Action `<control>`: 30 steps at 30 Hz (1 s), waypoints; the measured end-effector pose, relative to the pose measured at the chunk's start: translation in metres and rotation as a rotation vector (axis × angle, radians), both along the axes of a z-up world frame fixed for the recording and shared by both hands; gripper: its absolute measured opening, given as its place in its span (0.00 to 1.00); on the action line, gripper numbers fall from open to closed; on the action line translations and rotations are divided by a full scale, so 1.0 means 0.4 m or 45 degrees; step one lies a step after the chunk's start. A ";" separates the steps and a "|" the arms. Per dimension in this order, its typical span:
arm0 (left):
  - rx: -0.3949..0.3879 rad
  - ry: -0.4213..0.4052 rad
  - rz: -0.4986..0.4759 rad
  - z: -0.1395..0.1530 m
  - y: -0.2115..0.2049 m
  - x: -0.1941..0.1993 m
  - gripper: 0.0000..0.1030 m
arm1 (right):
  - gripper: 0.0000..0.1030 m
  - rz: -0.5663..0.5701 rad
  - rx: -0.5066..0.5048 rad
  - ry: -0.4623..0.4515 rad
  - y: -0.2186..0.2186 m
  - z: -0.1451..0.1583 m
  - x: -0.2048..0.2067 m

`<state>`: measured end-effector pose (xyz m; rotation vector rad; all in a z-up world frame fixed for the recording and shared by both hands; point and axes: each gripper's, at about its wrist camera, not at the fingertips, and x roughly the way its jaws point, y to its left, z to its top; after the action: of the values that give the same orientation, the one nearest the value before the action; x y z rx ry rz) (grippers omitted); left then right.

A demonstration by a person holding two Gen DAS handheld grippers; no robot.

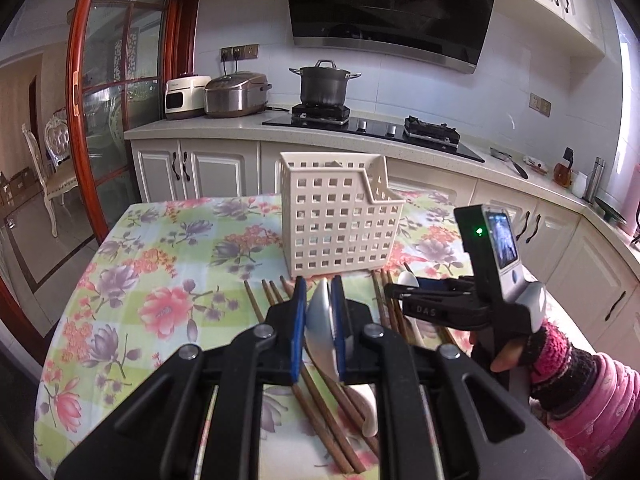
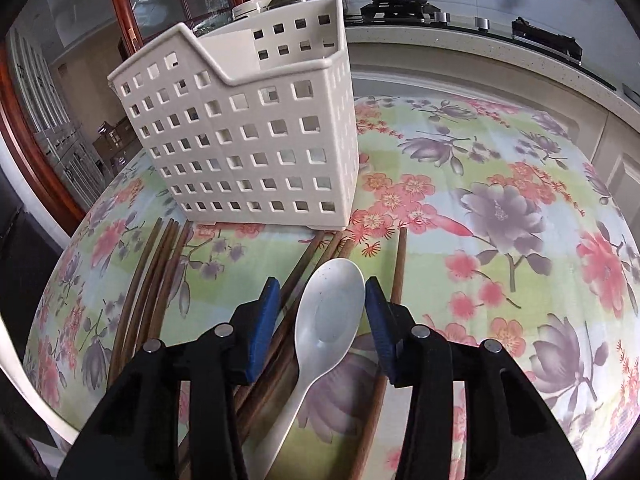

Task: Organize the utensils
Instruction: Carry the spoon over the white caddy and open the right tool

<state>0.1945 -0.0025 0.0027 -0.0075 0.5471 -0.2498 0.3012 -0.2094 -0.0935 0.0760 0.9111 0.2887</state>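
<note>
My left gripper (image 1: pixel 319 294) is shut on a pale white spoon (image 1: pixel 318 320), which stands on edge between the blue pads above the table. A white perforated basket (image 1: pixel 336 216) (image 2: pixel 248 140) stands just beyond. Several brown chopsticks (image 1: pixel 320 412) (image 2: pixel 156 280) lie scattered in front of it. My right gripper (image 2: pixel 320 296) (image 1: pixel 400 290) is low over a second white spoon (image 2: pixel 328 320) (image 1: pixel 408 278) that lies bowl-up across the chopsticks. Its jaws straddle the bowl, the right pad at its rim, the left pad clear of it.
The floral tablecloth (image 2: pixel 500 208) covers the table, bare to the right of the spoon. A third white spoon (image 1: pixel 370 412) lies under my left gripper. A person's hand in a pink knitted sleeve (image 1: pixel 560 360) holds the right gripper. Behind runs a counter with a stove and pot (image 1: pixel 324 84).
</note>
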 end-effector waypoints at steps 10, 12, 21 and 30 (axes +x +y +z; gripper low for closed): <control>0.008 -0.002 -0.001 0.002 -0.006 0.012 0.12 | 0.08 0.010 0.006 -0.123 -0.007 0.054 -0.058; 0.011 -0.007 -0.003 0.004 -0.008 0.013 0.12 | 0.08 0.010 0.001 -0.165 -0.008 0.076 -0.071; 0.013 -0.079 -0.017 0.069 -0.021 0.051 0.12 | 0.08 -0.012 0.023 -0.388 -0.019 0.220 -0.100; 0.006 -0.121 -0.036 0.141 -0.051 0.135 0.12 | 0.08 -0.056 0.041 -0.545 -0.037 0.289 -0.056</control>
<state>0.2484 -0.0230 0.0589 0.0167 0.4533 -0.2748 0.2787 -0.2244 0.0221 0.0609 0.4790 0.2654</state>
